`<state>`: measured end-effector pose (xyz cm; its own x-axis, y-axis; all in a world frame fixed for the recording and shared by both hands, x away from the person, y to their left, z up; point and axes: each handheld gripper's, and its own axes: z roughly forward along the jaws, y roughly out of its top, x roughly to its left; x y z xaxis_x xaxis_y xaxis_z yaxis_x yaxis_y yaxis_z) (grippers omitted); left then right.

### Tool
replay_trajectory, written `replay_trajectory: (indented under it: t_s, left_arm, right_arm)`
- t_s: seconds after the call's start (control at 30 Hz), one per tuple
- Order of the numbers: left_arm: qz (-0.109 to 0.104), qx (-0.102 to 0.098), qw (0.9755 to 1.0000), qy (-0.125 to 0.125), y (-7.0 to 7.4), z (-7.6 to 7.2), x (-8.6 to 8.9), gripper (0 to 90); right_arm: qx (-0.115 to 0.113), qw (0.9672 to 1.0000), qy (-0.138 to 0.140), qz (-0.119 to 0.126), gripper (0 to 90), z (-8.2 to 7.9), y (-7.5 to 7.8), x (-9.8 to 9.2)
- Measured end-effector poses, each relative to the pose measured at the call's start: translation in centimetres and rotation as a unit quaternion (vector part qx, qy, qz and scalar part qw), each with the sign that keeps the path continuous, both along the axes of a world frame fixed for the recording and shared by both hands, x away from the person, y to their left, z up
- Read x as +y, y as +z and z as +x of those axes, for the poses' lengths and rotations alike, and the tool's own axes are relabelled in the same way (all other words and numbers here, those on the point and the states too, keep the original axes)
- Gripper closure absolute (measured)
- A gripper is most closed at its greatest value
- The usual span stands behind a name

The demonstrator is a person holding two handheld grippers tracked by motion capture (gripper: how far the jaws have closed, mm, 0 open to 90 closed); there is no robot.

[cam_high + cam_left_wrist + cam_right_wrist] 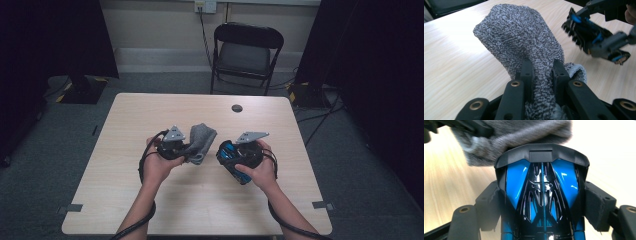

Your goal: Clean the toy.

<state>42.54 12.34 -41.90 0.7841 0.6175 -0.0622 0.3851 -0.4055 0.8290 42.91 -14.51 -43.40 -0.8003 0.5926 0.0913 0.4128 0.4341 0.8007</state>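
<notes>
Cloth: grey knitted terry rag (524, 42), pinched in my left gripper (541, 72), held above the table (150, 210). My right gripper (544, 202) clamps a blue-and-black plastic toy car (541, 185) alongside. Advice: wipe gently, keeping the car steady.

My high view looks forward and down over the whole bench (200, 200). Each claw camera sits close behind its own jaws, looking along them. Both share the grey cloth (524, 40), and the left's also catches the blue-black toy car (594, 37).
</notes>
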Motion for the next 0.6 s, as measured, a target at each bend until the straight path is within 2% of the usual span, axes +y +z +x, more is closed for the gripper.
replay_trajectory:
  t_s: [0.23,0.5,0.6]
  left_arm:
    - [0.001,0.008,0.9995,-0.030,-0.4,0.3,-2.2,75.5]
    - [0.006,0.008,0.9991,-0.040,-0.6,0.1,-2.5,75.5]
    - [-0.005,0.010,0.9990,-0.042,-0.6,0.0,-2.4,75.5]
  right_arm:
    - [0.001,0.9999,0.014,-0.008,25.4,-0.4,-0.2,0.8]
    - [0.005,0.9998,0.010,-0.014,25.4,-0.2,-0.6,0.5]
    - [0.004,0.9998,0.007,-0.018,25.4,0.0,-0.7,0.5]
